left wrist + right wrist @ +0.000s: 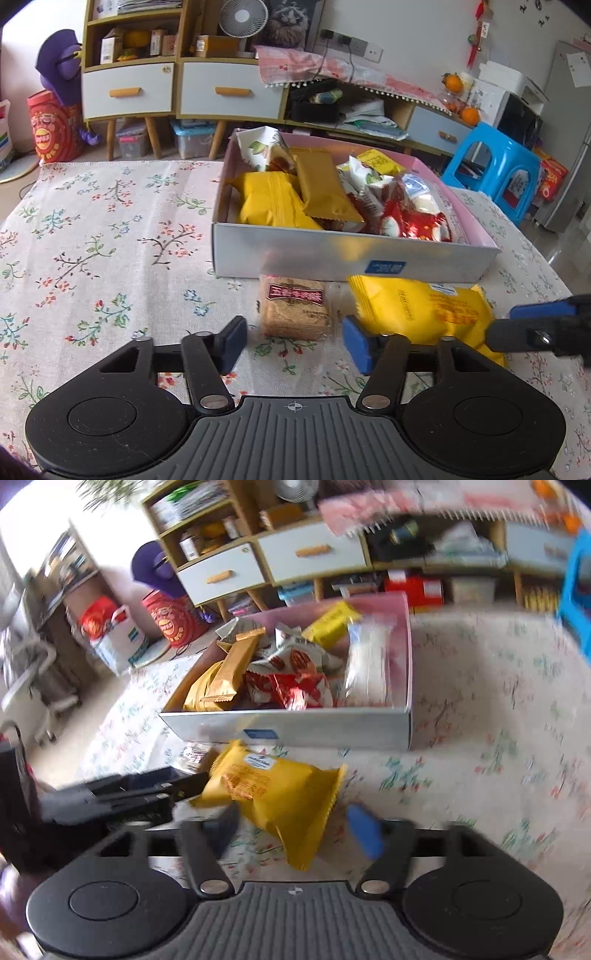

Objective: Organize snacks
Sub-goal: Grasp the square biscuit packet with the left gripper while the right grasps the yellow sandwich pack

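the tablecloth (110, 229) is pale beige, printed with dark twigs, green leaves and small red and blue flowers. the box (354, 254) is silvery grey outside with a small blue label, pink inside. the packet (421, 306) before it is bright yellow with orange print; the biscuit pack (293, 308) beside it is tan under a dark red label. the stool (495, 166) is sky blue.

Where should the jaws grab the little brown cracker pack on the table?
Probably across the two long sides of the brown cracker pack, coming down from the near side. It lies flat on the tablecloth in line with the left gripper, whose open jaws sit just short of it. The box blocks the far side.
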`<state>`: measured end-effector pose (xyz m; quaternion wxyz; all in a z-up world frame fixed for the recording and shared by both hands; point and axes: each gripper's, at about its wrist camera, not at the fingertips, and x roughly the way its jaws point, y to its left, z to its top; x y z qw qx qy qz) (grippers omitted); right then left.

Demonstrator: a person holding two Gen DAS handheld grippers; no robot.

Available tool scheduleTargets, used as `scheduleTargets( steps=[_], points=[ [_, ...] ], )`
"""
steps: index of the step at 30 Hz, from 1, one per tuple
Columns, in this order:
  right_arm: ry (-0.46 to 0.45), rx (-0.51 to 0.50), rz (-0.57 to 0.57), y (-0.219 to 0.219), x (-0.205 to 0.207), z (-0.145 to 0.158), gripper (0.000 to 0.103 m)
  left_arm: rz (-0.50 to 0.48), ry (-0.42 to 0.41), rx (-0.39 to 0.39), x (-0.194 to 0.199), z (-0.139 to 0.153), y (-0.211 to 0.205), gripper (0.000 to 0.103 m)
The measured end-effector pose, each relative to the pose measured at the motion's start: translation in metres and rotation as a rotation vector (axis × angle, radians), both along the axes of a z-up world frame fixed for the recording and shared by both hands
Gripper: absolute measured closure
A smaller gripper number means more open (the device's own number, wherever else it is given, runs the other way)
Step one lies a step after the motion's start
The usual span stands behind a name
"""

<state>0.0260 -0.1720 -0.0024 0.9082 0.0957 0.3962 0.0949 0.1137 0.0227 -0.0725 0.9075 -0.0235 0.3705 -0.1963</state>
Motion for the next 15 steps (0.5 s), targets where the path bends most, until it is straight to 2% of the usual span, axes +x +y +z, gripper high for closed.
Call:
scheduleTargets(
  steps=[2,6,9,12,15],
  points=[
    [-0.05,-0.079,0.069,0.006,0.0,0.0,0.026,0.007,-0.007,-0.006,0.001,0.0,0.001,0.04],
    [-0.142,-0.3,0.232,0.027,0.001,-0.01,0.025,0.018,-0.015,-0.009,0.004,-0.001,0.0,0.04],
    [-0.168,-0.423,0.33,0.044,0.003,-0.021,0.028,0.021,-0.02,-0.005,0.006,-0.002,-0.003,0.041],
    [-0.166,-0.457,0.376,0.055,0.008,-0.025,0.03,0.02,-0.019,-0.01,0.008,-0.002,-0.005,0.044],
    [-0.171,-0.456,0.369,0.057,0.014,-0.025,0.03,0.022,-0.024,-0.001,0.008,-0.003,-0.007,0.049]
  ],
)
